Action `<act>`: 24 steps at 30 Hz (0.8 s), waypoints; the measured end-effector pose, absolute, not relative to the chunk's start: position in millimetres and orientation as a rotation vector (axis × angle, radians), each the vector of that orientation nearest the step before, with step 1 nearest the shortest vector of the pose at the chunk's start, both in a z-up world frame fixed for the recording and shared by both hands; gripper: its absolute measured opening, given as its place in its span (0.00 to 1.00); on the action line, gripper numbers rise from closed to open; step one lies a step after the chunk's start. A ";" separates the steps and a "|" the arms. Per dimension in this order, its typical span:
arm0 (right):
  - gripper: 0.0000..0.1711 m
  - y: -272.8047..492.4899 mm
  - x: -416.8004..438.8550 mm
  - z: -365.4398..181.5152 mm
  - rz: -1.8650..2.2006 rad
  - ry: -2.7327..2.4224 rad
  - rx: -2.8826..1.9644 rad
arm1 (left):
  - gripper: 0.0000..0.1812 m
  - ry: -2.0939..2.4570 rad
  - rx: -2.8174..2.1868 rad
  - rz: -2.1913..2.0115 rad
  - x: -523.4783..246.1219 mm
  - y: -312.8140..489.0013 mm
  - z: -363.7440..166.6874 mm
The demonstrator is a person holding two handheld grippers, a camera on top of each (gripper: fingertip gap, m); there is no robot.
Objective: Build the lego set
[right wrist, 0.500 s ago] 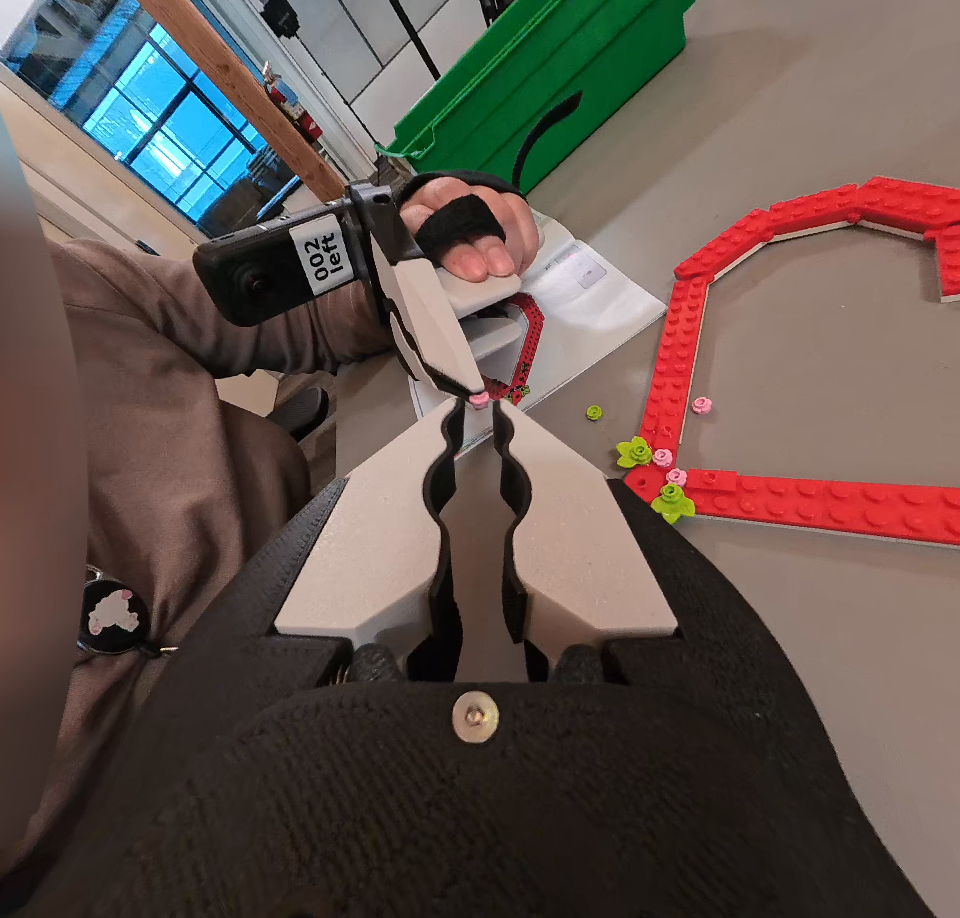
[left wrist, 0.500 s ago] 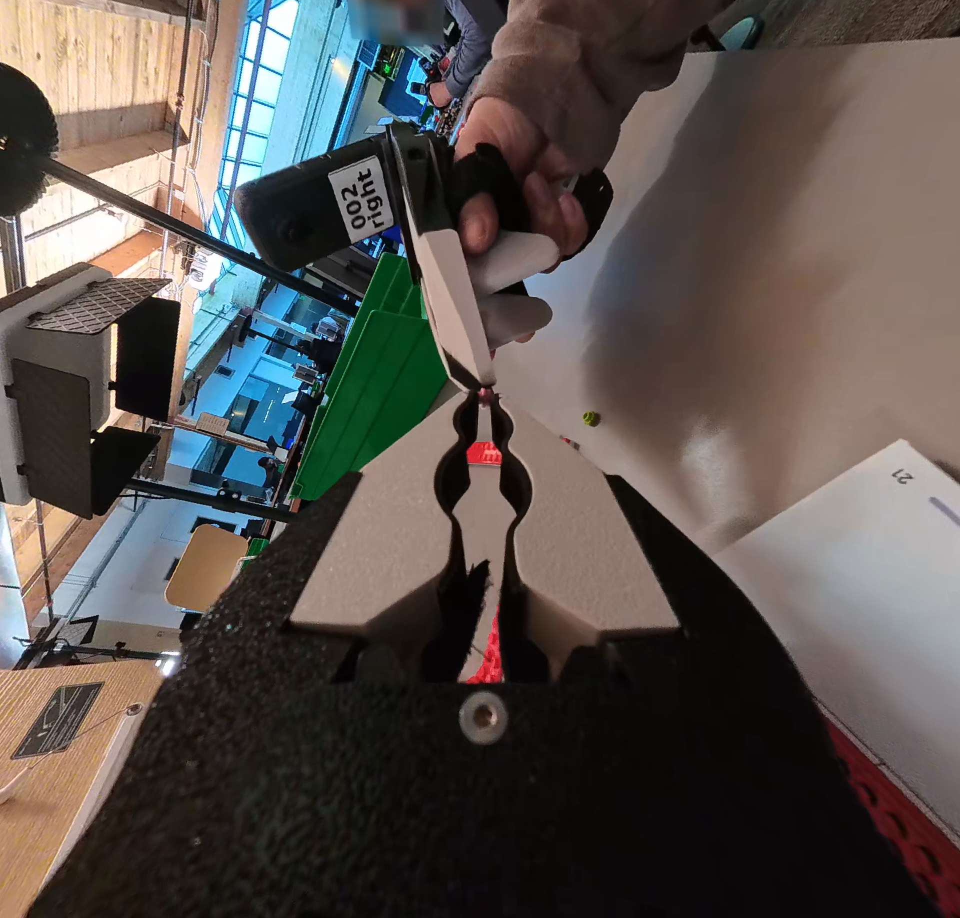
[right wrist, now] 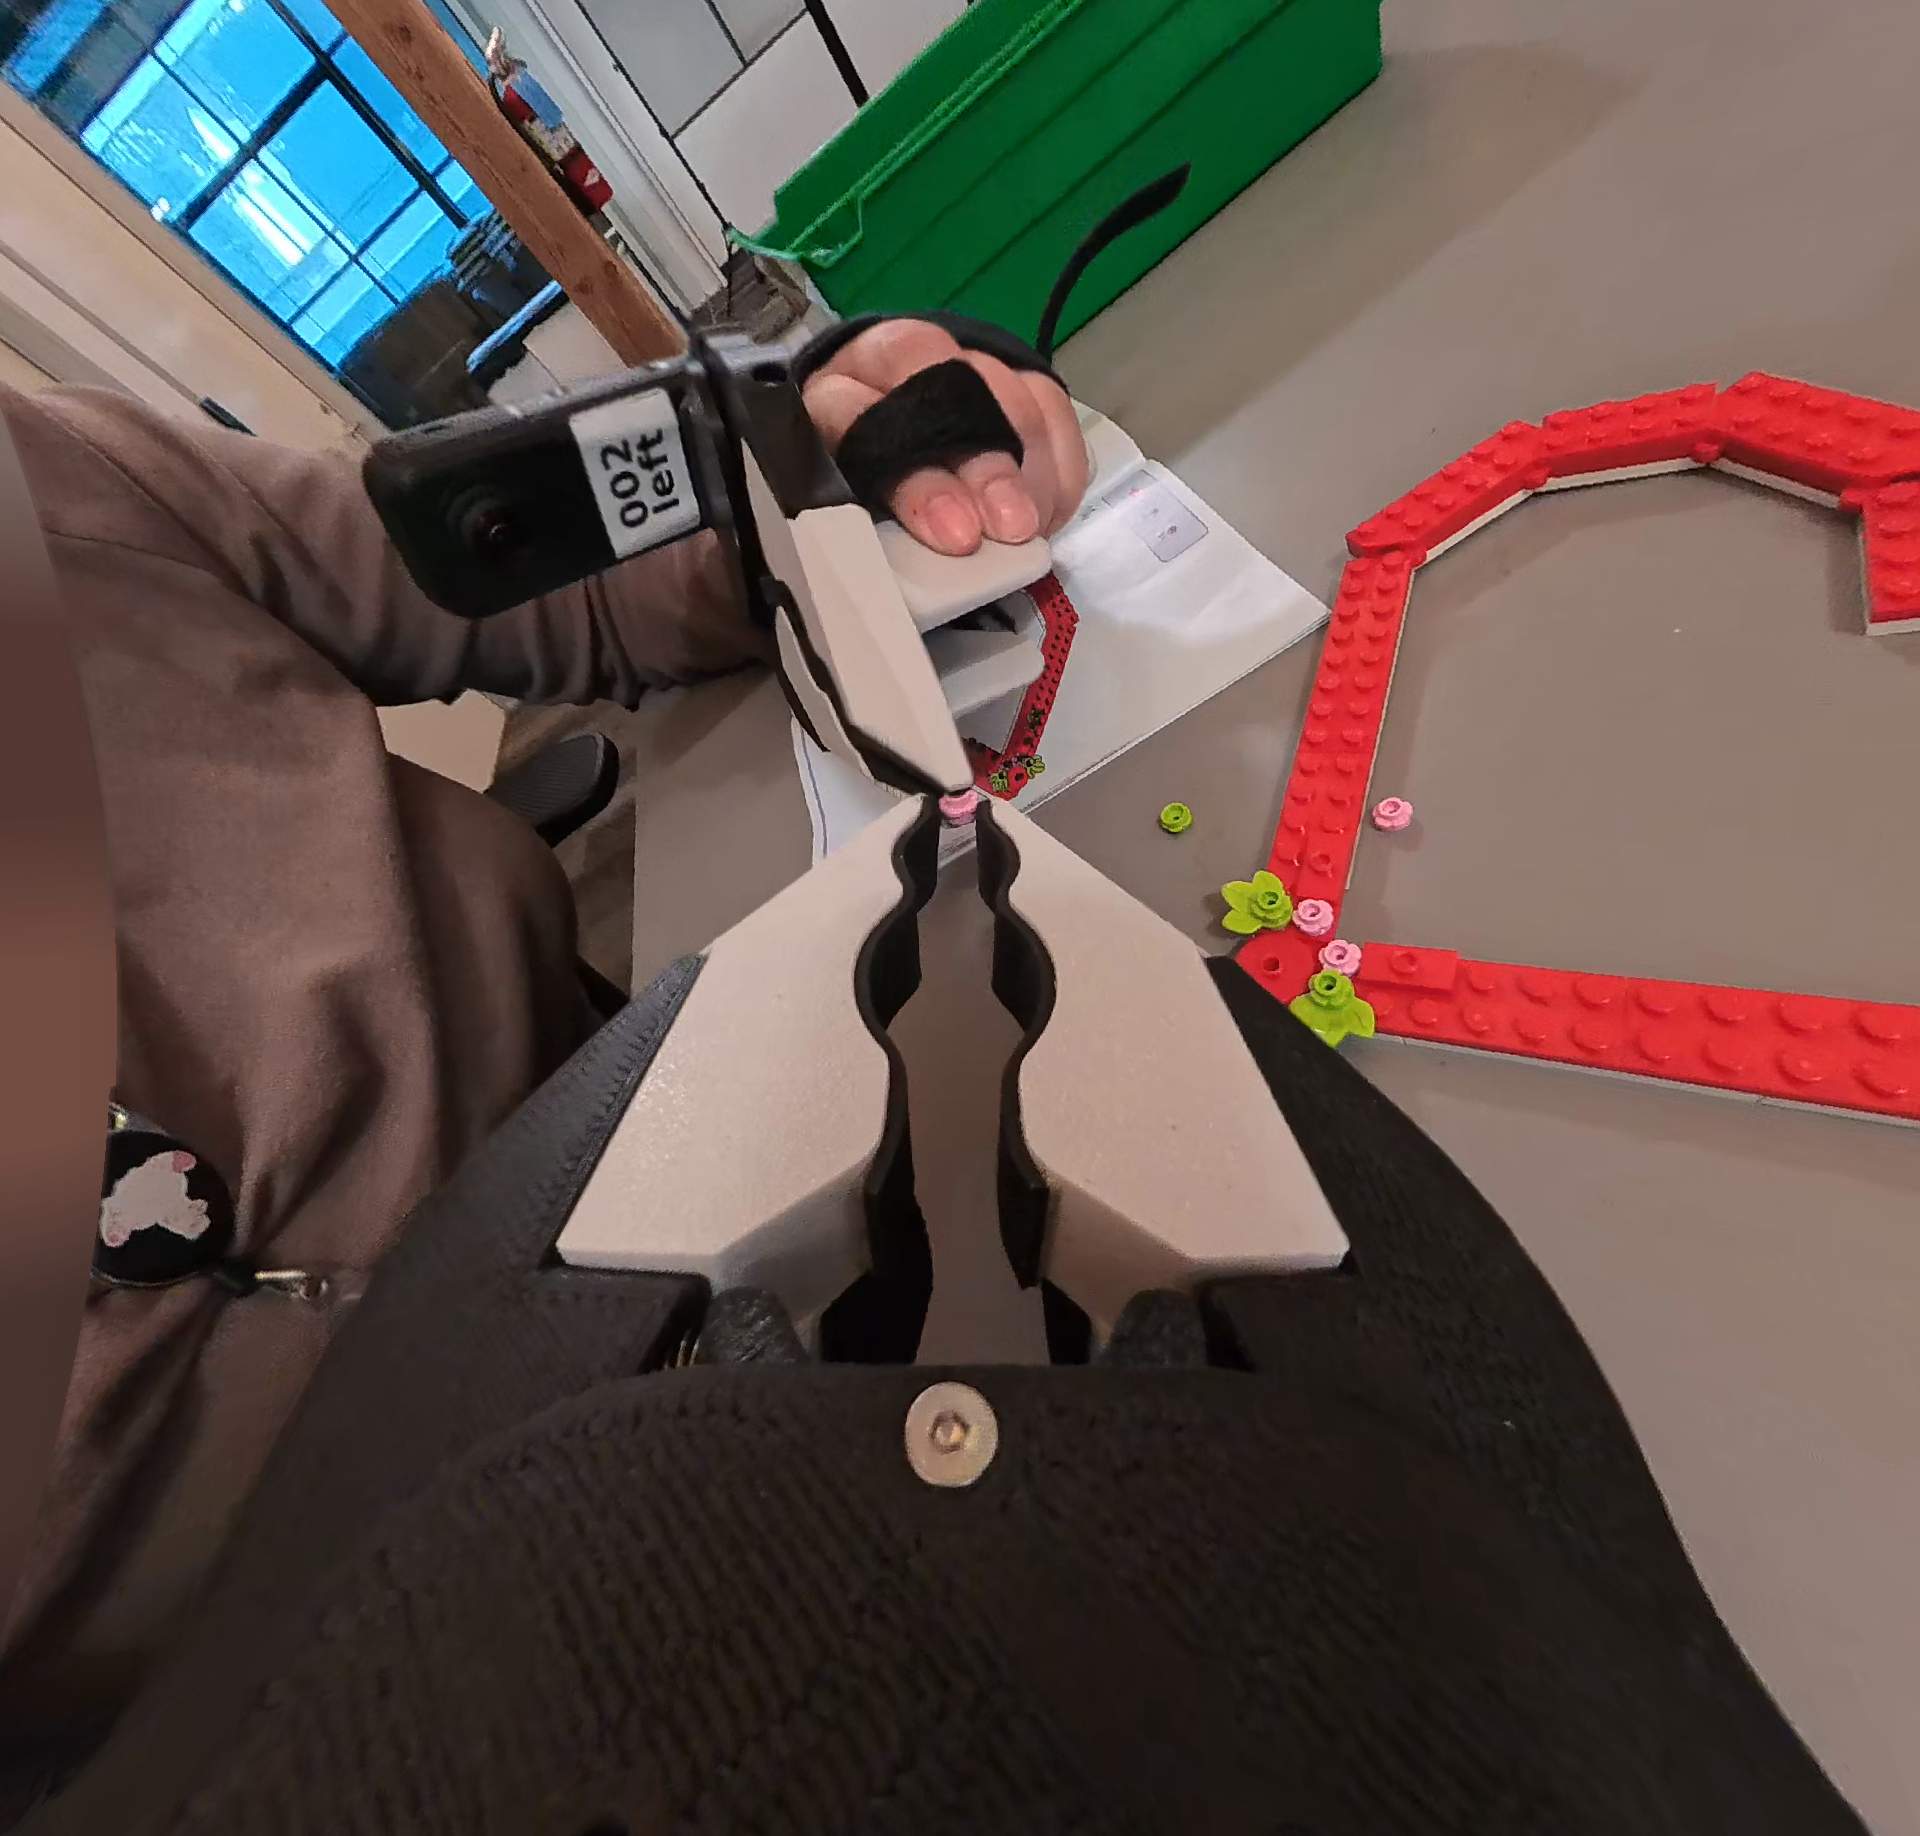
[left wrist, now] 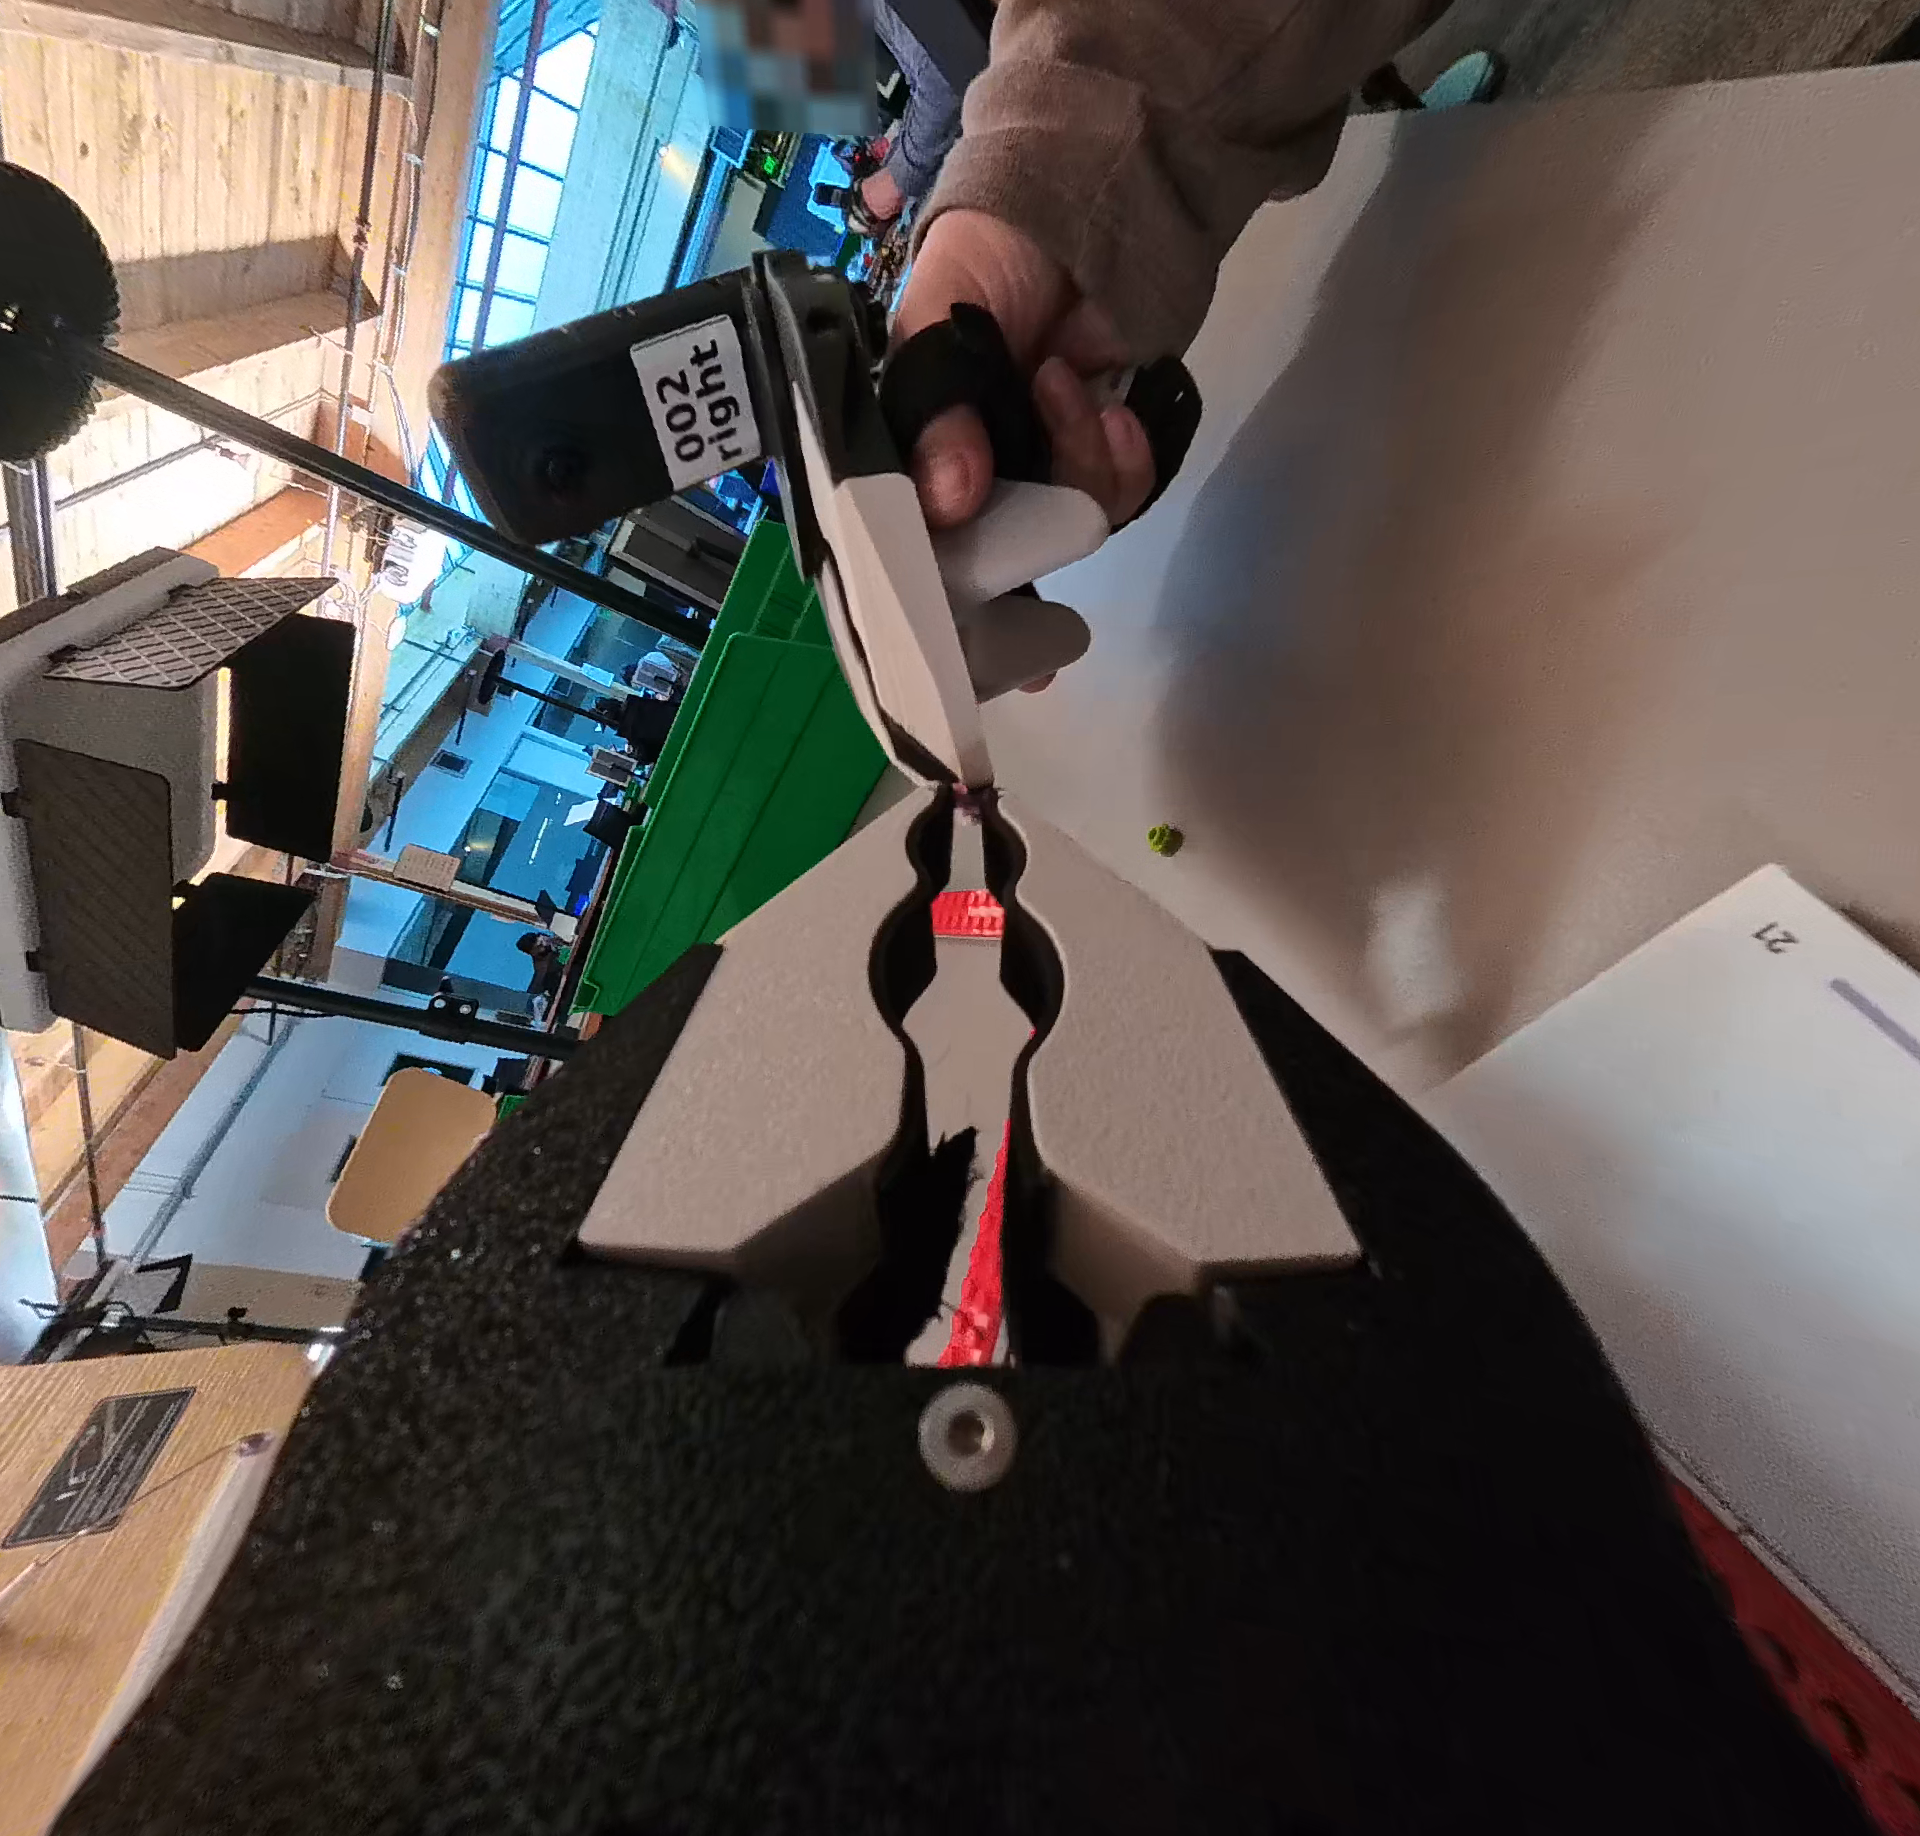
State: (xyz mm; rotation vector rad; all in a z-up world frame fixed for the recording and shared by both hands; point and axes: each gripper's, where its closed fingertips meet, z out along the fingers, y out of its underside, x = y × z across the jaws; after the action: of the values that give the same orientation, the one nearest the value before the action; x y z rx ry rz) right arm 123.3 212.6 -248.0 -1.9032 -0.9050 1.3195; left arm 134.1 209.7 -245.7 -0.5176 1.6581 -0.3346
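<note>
A: Left wrist view first?
B: The left hand-held gripper (left wrist: 968,801) has its tips drawn nearly together on a tiny pink flower piece (left wrist: 972,797), held above the counter (left wrist: 1558,436). The right hand-held gripper (left wrist: 951,773) meets it tip to tip. A lime stud (left wrist: 1165,839) lies near a white booklet (left wrist: 1714,1111).

A: Right wrist view?
B: The right hand-held gripper (right wrist: 958,818) is narrowly parted, pinching the pink flower piece (right wrist: 958,805); the left hand-held gripper (right wrist: 951,780) touches it from above. The red lego frame (right wrist: 1340,747) lies on the counter (right wrist: 1610,1371) with pink and lime pieces at its corner, a green bin (right wrist: 1091,113) behind.
</note>
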 end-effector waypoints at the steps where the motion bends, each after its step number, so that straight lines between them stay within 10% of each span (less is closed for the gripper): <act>1: 0.03 212.7 125.0 -248.5 1.295 -0.927 -1.898 | 0.04 1.668 -0.532 -0.337 133.7 210.9 -247.4; 24: 0.03 194.2 125.2 -313.2 0.789 -1.450 -1.922 | 0.09 1.006 -1.067 -0.801 82.2 313.8 -184.3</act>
State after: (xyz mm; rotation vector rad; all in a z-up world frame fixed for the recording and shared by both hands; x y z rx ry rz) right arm 125.2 194.2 -313.2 -1.9224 -1.4497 0.7890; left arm 82.2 313.8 -184.3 -1.0670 1.0056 -0.8010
